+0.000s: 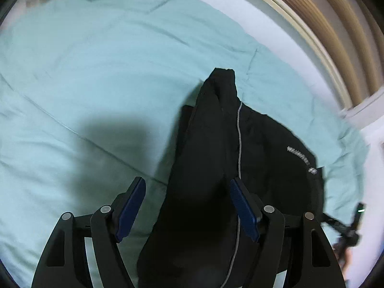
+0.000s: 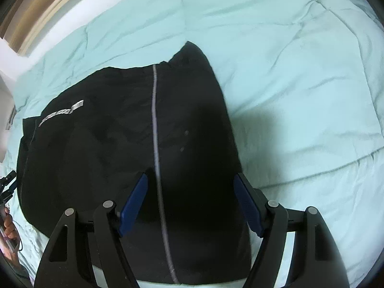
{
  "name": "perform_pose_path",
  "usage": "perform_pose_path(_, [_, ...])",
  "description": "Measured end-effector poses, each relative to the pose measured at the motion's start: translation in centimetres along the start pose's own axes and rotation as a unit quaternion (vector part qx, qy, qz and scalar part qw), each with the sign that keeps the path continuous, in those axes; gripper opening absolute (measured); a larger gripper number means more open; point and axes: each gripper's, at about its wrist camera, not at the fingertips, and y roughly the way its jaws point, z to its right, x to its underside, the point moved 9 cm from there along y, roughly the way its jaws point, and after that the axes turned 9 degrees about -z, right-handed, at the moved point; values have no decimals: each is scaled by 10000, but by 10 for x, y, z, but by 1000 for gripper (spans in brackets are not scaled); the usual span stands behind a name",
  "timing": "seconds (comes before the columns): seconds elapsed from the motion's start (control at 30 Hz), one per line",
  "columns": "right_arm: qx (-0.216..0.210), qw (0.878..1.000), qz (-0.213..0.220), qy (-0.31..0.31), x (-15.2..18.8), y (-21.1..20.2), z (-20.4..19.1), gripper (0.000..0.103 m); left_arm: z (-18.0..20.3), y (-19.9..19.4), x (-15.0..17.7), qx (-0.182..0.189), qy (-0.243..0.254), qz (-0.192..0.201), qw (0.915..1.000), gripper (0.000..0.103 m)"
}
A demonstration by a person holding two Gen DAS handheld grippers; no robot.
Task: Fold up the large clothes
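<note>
A black garment [image 1: 264, 144] with a thin grey piping line and a white logo lies folded on a mint green quilt [image 1: 84, 72]. In the left wrist view a long narrow fold of it runs up the middle. My left gripper [image 1: 187, 181] hovers over that fold with its blue pads wide apart and not pressing on the cloth. In the right wrist view the same garment [image 2: 96, 144] spreads wider, its piping running straight down. My right gripper [image 2: 191, 176] stands open above it, the piping just inside its left pad.
The quilt [image 2: 300, 84] covers a bed, with a white sheet strip [image 1: 276, 31] and wooden slats [image 1: 336, 24] beyond it. Part of the other gripper [image 1: 348, 228] shows at the right edge. A person's hand [image 2: 9, 225] is at the lower left.
</note>
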Motion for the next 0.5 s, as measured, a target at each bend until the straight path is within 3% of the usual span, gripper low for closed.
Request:
perform_pose_path(0.13, [-158,9998,-68,-88,-15,18,2,88,5,32,2,462,-173,-369,9981,74])
perform_pose_path(0.27, [-696,9968,-389,-96,-24,34,3,92,19,60,7,792,-119,-760,9939,74])
perform_pose_path(0.43, [-1247,9892,-766,-91,-20,51,4,99,23,77,13,817,-86,-1047,9911,74])
perform_pose_path(0.5, [-1686,9806,-1000,49,-13,59,3,100,25,78,14,862,-71,-1079,9904,74])
